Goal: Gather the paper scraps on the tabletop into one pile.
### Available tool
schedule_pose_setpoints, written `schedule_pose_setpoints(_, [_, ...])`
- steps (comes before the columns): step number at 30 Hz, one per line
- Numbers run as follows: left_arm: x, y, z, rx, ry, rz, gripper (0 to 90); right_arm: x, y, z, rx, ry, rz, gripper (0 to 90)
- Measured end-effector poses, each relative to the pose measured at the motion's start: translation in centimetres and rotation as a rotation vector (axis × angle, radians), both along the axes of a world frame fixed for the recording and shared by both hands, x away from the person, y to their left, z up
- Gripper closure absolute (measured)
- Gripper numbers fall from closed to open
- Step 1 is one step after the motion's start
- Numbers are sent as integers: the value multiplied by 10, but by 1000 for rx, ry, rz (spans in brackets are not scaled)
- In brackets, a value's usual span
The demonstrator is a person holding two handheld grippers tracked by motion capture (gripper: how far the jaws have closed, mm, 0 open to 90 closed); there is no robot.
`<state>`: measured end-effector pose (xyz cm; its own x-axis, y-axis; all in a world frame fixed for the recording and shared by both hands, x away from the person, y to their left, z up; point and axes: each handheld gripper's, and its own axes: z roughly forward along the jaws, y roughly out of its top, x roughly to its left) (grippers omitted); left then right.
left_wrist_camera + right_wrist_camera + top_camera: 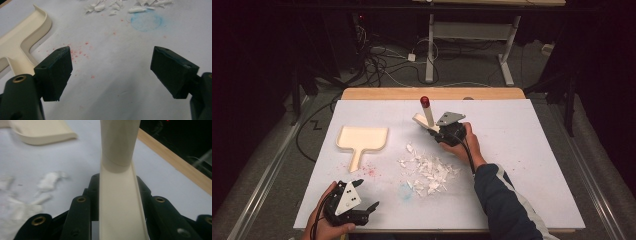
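A cream dustpan (pixel 362 138) lies flat on the left of the white table top (pixel 522 150), handle toward me; it also shows as the dustpan (pixel 22 42) and the dustpan (pixel 42 131). A pile of white paper scraps (pixel 428 171) sits mid-table. My right gripper (pixel 438 131) is shut on a cream tool with a red tip (pixel 427 112), held tilted upright beyond the scraps; the tool (pixel 117 195) fills the gap between the jaws. My left gripper (pixel 366 195) stands open and empty near the front left edge, its jaws wide apart over bare table (pixel 111 72).
A blue smudge (pixel 146 21) and red specks (pixel 80 52) mark the sheet between my left gripper and the scraps (pixel 125 6). A wooden table edge (pixel 432 93) runs along the far side. Cables and desk legs (pixel 430 50) lie on the floor beyond.
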<state>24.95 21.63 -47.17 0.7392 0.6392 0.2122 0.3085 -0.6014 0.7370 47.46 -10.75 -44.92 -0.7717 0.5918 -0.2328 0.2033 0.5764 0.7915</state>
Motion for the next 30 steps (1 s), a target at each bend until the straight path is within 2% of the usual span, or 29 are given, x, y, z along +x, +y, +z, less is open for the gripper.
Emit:
schedule_pose_setpoints(2, [0,-1,0,0,3,0,171,-5,6,0,21,16,60,681])
schedule_pose_setpoints(5, [0,-1,-1,7,3,-3,170,-16,16,-3,-5,24,157,677])
schedule_pose_setpoints(10, [0,-2,0,0,3,0,171,-30,22,-2,7,30,288,677])
schedule_pose_setpoints(12, [0,-2,0,2,2,0,170,-35,23,-2,-19,29,325,675])
schedule_pose_setpoints(14, [-1,-2,0,6,1,-3,171,-40,23,-2,-51,13,364,674])
schedule_pose_setpoints(18, [-1,-2,0,6,2,-2,171,-48,14,1,-30,40,436,676])
schedule_pose_setpoints(21, [-1,-2,-1,8,6,-3,170,-54,6,3,-36,44,482,676])
schedule_pose_setpoints(27, [-1,-3,-1,13,7,-7,171,-66,-11,9,-18,45,517,683])
schedule_pose_setpoints(28, [-1,-4,-1,10,8,-4,171,-70,-15,13,-10,7,487,682])
schedule_pose_setpoints(30, [0,-4,-1,10,8,-5,170,-74,-18,18,-4,-39,422,682])
